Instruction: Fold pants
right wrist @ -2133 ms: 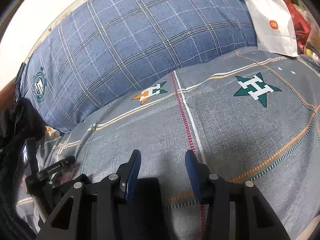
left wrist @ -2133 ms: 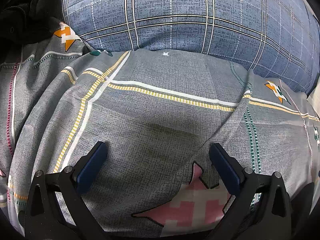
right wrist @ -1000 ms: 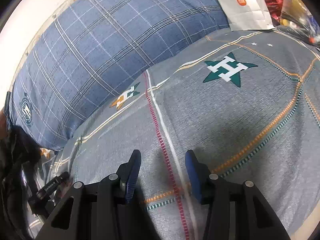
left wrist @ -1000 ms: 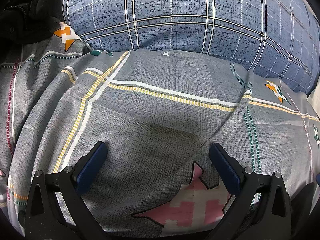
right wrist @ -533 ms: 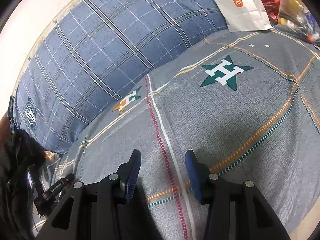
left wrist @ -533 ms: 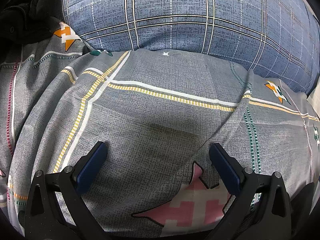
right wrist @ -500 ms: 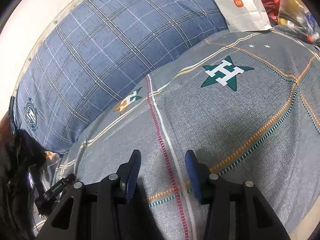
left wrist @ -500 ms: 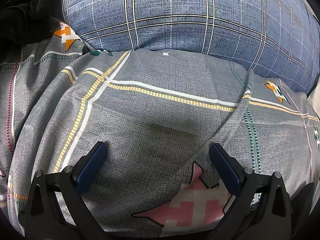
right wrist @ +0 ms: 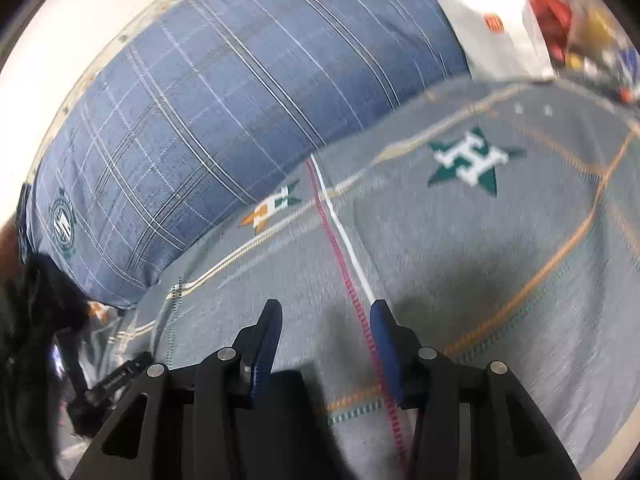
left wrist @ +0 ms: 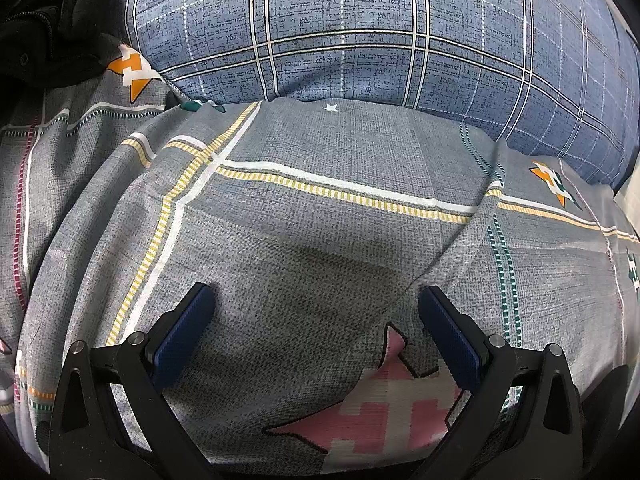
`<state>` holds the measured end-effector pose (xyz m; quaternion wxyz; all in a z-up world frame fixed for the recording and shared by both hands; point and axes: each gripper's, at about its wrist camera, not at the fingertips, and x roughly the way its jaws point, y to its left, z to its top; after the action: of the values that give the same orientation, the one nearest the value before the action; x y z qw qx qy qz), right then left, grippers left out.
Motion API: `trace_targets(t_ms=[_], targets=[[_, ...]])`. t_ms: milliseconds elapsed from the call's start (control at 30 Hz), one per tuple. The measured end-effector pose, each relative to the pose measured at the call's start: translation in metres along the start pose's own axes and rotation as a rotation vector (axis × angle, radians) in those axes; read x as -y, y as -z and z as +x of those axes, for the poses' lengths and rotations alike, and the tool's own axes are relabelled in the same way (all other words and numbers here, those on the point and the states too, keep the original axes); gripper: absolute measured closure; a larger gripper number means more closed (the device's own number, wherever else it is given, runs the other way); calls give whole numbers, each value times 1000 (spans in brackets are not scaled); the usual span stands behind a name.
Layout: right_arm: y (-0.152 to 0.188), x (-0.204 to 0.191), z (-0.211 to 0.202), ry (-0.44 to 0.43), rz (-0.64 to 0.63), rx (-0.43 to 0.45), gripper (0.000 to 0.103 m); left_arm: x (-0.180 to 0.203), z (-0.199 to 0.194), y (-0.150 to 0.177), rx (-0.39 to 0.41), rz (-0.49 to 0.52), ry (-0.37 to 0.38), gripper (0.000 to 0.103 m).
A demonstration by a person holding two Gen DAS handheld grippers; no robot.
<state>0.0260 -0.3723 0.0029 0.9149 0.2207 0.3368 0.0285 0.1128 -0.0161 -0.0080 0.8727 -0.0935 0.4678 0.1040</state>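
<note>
- Left claw (left wrist: 316, 312): view unchanged from the earlier frames; jaws spread wide, nothing between them, above the grey sheet (left wrist: 320, 240).
- Right claw (right wrist: 326, 320): jaws partly spread, same gap as before, nothing gripped. Its view has shifted: the green star (right wrist: 468, 160) sits lower and farther right than half a second ago, and the picture is now motion-blurred.
- Pants (left wrist: 44, 12): probably the dark garment heaped at the upper left of the left view, touching the sheet beside the pillow (left wrist: 360, 28); well apart from both claws. In the right view a dark mass at the left edge may be the same garment; cannot tell.
- Surroundings: the blue plaid pillow lies along the far edge of the bed. A white paper bag (right wrist: 492, 24) stands past the pillow's right end, with red and mixed items behind it.
- Nothing lies between either claw and the sheet.
- Hidden or unclear: the garment is cut off by the frame edge; its shape and folds are not readable. A black tool part (right wrist: 116, 380) at lower left of the right view is probably the left claw's body; blur prevents confirmation.
</note>
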Motion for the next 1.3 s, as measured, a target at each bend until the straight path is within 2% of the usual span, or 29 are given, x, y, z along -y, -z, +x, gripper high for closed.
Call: trace_targets(t_ms=[367, 733, 1300], targets=[[0, 10, -7, -12, 24, -2, 59, 0, 0, 0, 1, -1, 1, 0], [-4, 28, -15, 22, 23, 19, 59, 0, 0, 0, 0, -1, 1, 0], [-7, 38, -15, -13, 57, 1, 59, 1, 0, 2, 1, 3, -7, 0]])
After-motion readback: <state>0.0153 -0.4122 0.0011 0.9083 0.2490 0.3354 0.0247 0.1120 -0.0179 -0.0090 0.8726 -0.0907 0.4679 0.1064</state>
